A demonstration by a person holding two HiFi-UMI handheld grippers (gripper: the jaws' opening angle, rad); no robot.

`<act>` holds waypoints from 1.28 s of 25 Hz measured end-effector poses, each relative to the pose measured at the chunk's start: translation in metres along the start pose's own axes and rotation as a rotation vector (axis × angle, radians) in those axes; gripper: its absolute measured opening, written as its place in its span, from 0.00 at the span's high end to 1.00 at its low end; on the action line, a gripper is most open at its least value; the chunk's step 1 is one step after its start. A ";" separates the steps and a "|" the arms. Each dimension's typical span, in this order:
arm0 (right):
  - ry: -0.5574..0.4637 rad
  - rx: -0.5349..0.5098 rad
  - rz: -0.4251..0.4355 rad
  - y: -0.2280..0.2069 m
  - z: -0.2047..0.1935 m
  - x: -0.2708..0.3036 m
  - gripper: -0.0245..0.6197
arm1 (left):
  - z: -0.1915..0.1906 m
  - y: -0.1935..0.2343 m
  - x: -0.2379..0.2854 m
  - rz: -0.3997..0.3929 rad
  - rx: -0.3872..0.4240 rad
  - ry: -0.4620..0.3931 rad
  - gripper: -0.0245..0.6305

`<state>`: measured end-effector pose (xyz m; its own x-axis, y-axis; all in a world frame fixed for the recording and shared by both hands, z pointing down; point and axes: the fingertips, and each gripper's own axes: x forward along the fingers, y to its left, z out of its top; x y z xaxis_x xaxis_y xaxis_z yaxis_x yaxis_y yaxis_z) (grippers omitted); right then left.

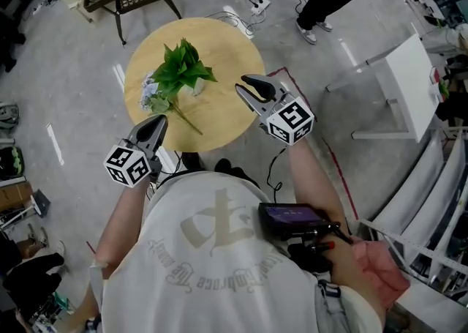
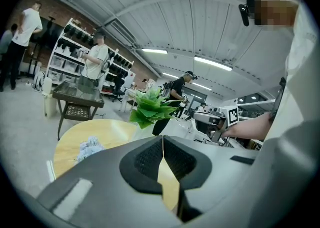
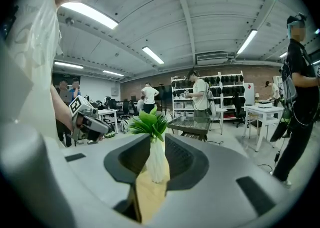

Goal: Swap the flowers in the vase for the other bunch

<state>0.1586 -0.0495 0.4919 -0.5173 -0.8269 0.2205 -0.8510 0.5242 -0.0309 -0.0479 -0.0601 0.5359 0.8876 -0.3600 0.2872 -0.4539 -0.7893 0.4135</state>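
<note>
Floor of grey concrete (image 1: 73,68) surrounds a round wooden worktop (image 1: 227,46), where a person stands at the near edge with a hand-held gripper in each hand. The right gripper (image 1: 243,83) hovers over the right side of the worktop and points at its middle. The left gripper (image 1: 159,121) hangs at the near left rim. A green leafy bunch (image 1: 181,68) stands upright in a white vase (image 1: 198,88) near the worktop's centre. A second bunch with pale blue blossoms (image 1: 151,94) lies flat just left of the vase, its stem running toward the near edge.

The right gripper's fingers (image 3: 134,158) stand partly apart with nothing gripped. The vase shows through the gap between them but sits farther off, untouched. The left gripper's fingers (image 2: 146,159) are pressed together along a thin seam and hold nothing, with the lying blossoms and the leaves visible beyond them.
</note>
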 end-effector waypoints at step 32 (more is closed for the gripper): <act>0.042 0.110 0.084 0.039 -0.052 -0.027 0.95 | -0.026 -0.036 -0.018 0.084 -0.025 -0.037 0.95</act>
<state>0.1440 0.0044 0.5357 -0.5852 -0.7703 0.2532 -0.8106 0.5641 -0.1573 -0.0494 -0.0124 0.5386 0.8485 -0.4426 0.2900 -0.5281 -0.7432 0.4109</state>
